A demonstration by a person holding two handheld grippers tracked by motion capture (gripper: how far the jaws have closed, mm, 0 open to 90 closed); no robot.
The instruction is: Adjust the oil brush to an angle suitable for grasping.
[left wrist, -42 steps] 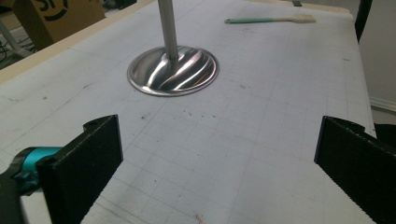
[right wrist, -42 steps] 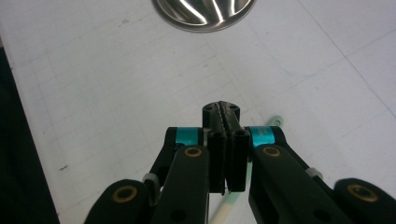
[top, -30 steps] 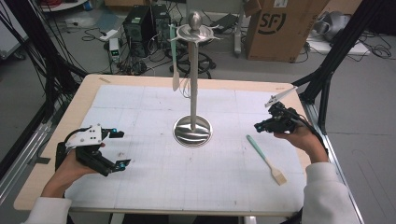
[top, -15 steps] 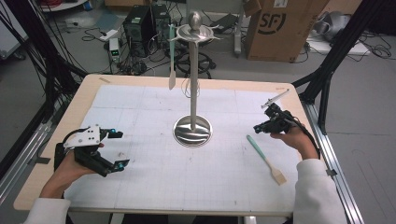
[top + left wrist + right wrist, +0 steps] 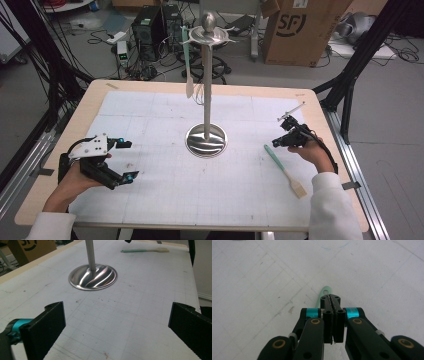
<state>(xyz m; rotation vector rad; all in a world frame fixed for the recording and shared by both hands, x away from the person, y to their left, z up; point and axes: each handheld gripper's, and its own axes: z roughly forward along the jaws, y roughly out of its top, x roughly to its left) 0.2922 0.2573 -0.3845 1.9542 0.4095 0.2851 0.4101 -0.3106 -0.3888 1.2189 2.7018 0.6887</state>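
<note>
A green-handled spatula (image 5: pixel 285 171) with a pale head lies flat on the white mat at the right; it also appears far off in the left gripper view as the spatula (image 5: pixel 142 250). My right gripper (image 5: pixel 276 143) hangs just over the handle's far end, jaws pressed together with nothing between them. In the right gripper view the handle's holed tip (image 5: pixel 325 293) peeks out beyond and beneath the right gripper (image 5: pixel 333 298). A second spatula (image 5: pixel 188 65) hangs from the metal stand (image 5: pixel 206 85). My left gripper (image 5: pixel 128 160) rests at the mat's left side, jaws wide apart and empty; the left gripper (image 5: pixel 117 325) faces the stand's base (image 5: pixel 93 277).
The stand's round steel base (image 5: pixel 206 140) sits mid-table, with hooks at its top. The gridded white mat (image 5: pixel 150 115) covers most of the wooden tabletop. Black frame posts flank the table, and a cardboard box (image 5: pixel 295 30) and cables lie on the floor behind.
My right gripper has come down toward the mat and slightly left, ending over the handle end of the lying spatula. The left gripper has stayed put.
</note>
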